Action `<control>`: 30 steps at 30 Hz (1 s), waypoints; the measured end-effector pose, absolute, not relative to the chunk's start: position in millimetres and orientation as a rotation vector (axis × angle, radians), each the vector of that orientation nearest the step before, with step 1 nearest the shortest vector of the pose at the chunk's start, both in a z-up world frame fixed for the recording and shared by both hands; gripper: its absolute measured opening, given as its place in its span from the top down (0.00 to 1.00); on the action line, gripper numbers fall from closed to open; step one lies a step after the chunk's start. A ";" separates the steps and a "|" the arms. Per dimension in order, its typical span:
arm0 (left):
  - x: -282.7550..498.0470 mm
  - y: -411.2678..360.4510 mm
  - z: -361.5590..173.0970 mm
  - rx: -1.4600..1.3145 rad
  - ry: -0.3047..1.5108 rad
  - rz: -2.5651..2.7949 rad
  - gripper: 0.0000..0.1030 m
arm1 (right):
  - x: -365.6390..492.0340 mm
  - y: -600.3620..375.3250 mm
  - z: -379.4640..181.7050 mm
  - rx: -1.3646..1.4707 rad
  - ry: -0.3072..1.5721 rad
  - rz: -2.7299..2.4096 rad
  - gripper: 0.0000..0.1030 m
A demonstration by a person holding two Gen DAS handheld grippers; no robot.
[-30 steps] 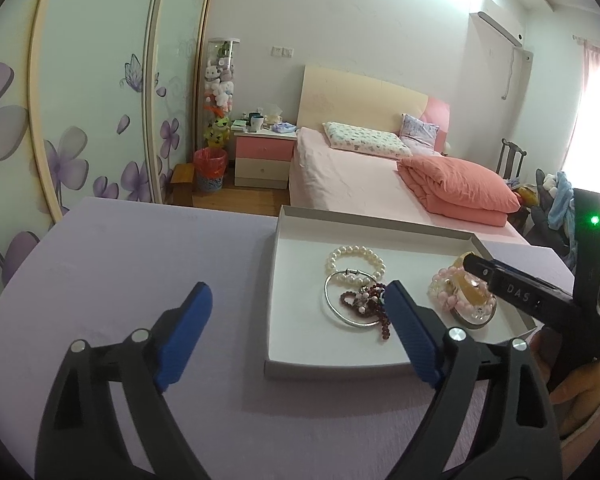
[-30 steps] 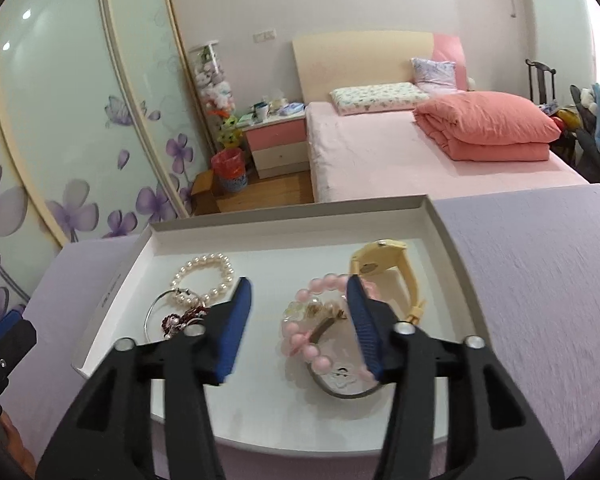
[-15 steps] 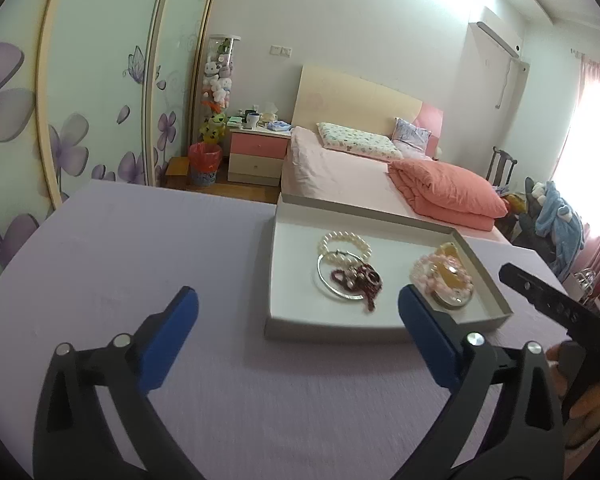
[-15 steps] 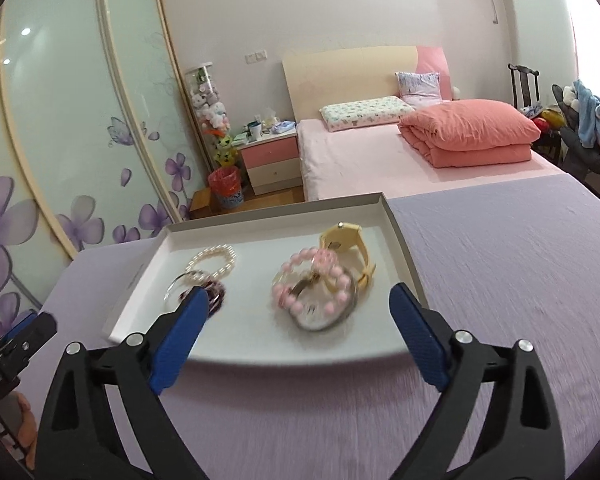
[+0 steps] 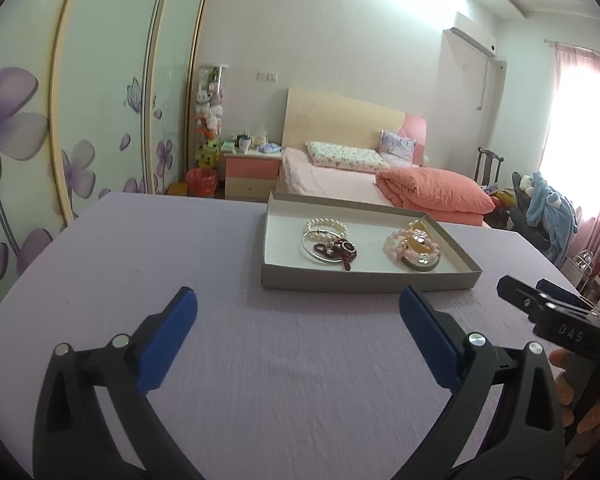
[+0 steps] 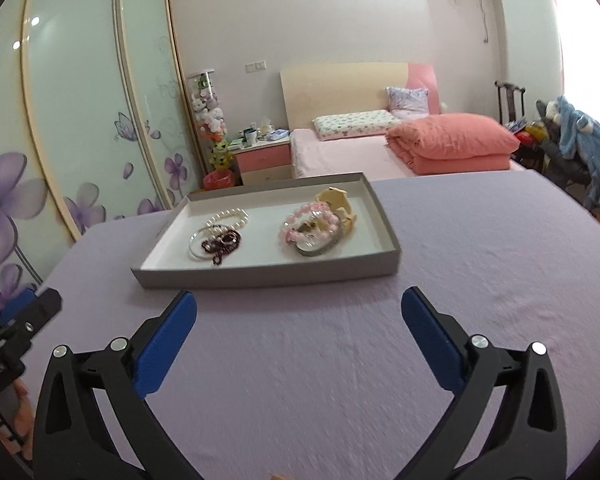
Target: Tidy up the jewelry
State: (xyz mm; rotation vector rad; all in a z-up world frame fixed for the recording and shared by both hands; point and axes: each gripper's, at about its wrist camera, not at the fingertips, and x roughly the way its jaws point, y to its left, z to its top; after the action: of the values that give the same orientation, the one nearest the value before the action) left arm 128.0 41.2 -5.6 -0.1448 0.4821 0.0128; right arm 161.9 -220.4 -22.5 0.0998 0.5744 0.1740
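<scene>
— Ahead of our fingertips, what are we seeing?

— We are looking at the shallow grey tray (image 5: 364,280) sitting on the lilac tablecloth (image 5: 180,248), beyond the tips of both tools. Our left gripper (image 5: 298,300) is holding its blue pads (image 5: 170,340) spread wide over bare cloth, with nothing between them.

— And the other one?

— Our right gripper (image 6: 299,304) is doing likewise: its jaws have just been opening, and they are standing fully apart now, gripping nothing. The tray's near wall (image 6: 268,276) is lying just past its tips, not touching them.

— Where is the jewelry lying?

— All of it is resting inside the tray. Toward our left fingers we are seeing the white pearl bracelet (image 6: 227,217) at the back, with a silver bangle (image 6: 198,246) and a string of dark red beads (image 6: 222,246) tangled together in front of it. Toward our right fingers, the pink bead bracelet (image 6: 308,222) is lying over a yellow watch (image 6: 338,202) and a grey metal bangle (image 6: 320,250); we cannot tell exactly how those three overlap.

— Are we seeing each other's tools?

— Yes. From the left wrist view, the right tool's black tip is showing off past our right finger, with a hand (image 5: 568,392) wrapped round its handle. From the right wrist view, the left tool's tip is peeking in beyond our left finger.
</scene>
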 end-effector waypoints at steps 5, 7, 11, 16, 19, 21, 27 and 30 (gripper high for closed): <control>108.2 30.5 -4.8 -0.140 0.434 -0.004 0.04 | 140.5 -222.1 -27.8 0.054 0.527 0.132 0.02; 104.4 25.9 -4.9 -0.129 0.428 -0.005 0.04 | 133.1 -224.1 -31.5 0.060 0.509 0.123 0.02; 102.3 25.0 -4.7 -0.160 0.438 -0.020 0.04 | 127.3 -222.2 -34.3 0.040 0.482 0.129 0.02; 102.1 24.6 -3.7 -0.147 0.435 -0.004 0.04 | 124.2 -220.9 -33.3 0.048 0.480 0.151 0.02; 102.2 22.6 -3.8 -0.129 0.434 0.000 0.04 | 123.0 -221.8 -31.7 0.051 0.476 0.153 0.02; 104.5 21.4 -4.9 -0.125 0.438 0.002 0.04 | 122.7 -222.5 -31.4 0.054 0.478 0.158 0.02; 110.7 23.1 -6.7 -0.130 0.455 -0.005 0.04 | 122.1 -222.5 -30.2 0.056 0.479 0.160 0.02; 112.4 23.5 -6.1 -0.131 0.455 -0.007 0.04 | 122.2 -222.9 -30.2 0.059 0.481 0.160 0.02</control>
State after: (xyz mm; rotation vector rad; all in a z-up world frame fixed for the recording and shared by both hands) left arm 112.4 23.5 -6.1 -0.1310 0.4549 -0.0073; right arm 122.2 -222.9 -30.2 0.0588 0.4805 0.1603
